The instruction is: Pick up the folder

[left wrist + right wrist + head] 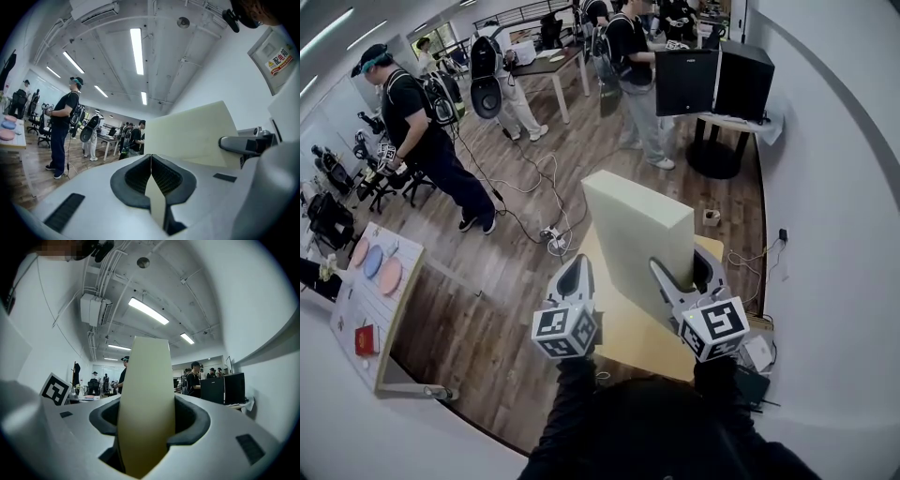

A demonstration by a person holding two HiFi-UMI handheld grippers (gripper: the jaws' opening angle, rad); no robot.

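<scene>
Two grippers: both are clamped on one cream folder [639,230].
Left gripper [151,164]: its jaws are pressed almost together on a thin cream edge of the folder.
Right gripper [146,416]: its jaws are held apart by the folder's thick side, with the pads pressing on both faces.
Folder place: it stands upright between the two grippers, over the yellow table [623,342].
Room behind: several people stand on a wood floor [534,253].
</scene>
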